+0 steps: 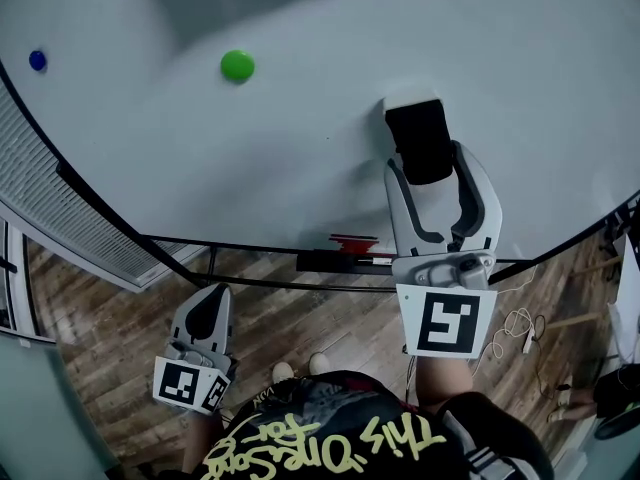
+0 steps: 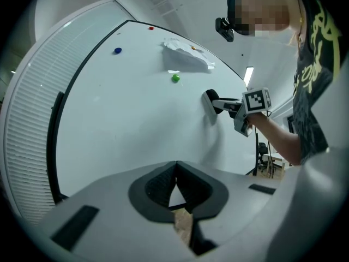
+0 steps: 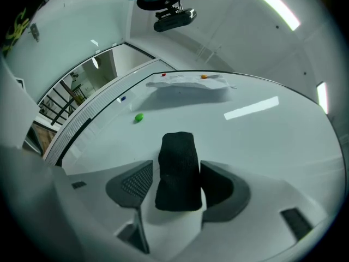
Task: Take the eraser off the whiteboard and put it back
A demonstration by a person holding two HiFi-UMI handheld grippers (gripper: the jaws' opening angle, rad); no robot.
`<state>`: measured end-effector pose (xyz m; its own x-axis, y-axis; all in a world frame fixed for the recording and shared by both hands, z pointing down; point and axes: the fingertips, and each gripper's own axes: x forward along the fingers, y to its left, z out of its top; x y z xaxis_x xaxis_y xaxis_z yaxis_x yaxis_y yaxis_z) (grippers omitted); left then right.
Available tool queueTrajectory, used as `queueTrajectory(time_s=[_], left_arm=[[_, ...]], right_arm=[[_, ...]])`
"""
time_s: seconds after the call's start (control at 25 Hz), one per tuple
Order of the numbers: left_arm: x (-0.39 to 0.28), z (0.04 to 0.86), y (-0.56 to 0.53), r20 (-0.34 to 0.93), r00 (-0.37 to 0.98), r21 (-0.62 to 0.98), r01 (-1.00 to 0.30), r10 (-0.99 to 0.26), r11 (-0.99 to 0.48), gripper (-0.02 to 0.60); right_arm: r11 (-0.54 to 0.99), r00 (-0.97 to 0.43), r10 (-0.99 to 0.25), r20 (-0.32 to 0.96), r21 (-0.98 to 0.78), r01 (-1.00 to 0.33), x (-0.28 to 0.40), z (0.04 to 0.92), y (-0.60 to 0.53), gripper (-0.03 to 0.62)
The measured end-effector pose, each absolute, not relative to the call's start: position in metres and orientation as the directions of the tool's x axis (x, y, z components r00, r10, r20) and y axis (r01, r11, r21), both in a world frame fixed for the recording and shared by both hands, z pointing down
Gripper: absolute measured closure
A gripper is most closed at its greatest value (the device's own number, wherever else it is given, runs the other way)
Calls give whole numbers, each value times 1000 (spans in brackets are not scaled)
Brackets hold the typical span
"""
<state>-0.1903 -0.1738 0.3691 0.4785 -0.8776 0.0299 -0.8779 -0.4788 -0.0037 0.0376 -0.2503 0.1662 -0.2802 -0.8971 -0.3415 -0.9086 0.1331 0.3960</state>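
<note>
The right gripper [image 1: 430, 165] reached up to the whiteboard [image 1: 250, 158]. The black eraser [image 1: 421, 138] sat between its two jaws. The jaws were pulled in close on the eraser's sides and held it. The eraser was flat against the board, off to the right of a green dot magnet [image 1: 237, 65].

The left gripper [image 1: 206, 306] hung low near the person's body, over the wood floor [image 1: 300, 318] and well away from the board. Its jaws were closed with the tips touching, and there was nothing in them.

A small blue magnet [image 1: 37, 60] was stuck far over on the left of the board. A crumpled white paper [image 2: 186, 53] was up near the top edge. Down at the bottom edge of the board, below the eraser, was a dark ledge [image 1: 335, 261] with something red on it.
</note>
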Motion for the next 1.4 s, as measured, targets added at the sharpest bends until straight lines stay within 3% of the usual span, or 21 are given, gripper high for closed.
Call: queueTrajectory(time_s=[1.4], left_arm=[[-158,353,-184,14,571,-10,-821,-821,-571,574]], right_arm=[[379,-424,-877,-225,217,-899,28,220,-216,336]])
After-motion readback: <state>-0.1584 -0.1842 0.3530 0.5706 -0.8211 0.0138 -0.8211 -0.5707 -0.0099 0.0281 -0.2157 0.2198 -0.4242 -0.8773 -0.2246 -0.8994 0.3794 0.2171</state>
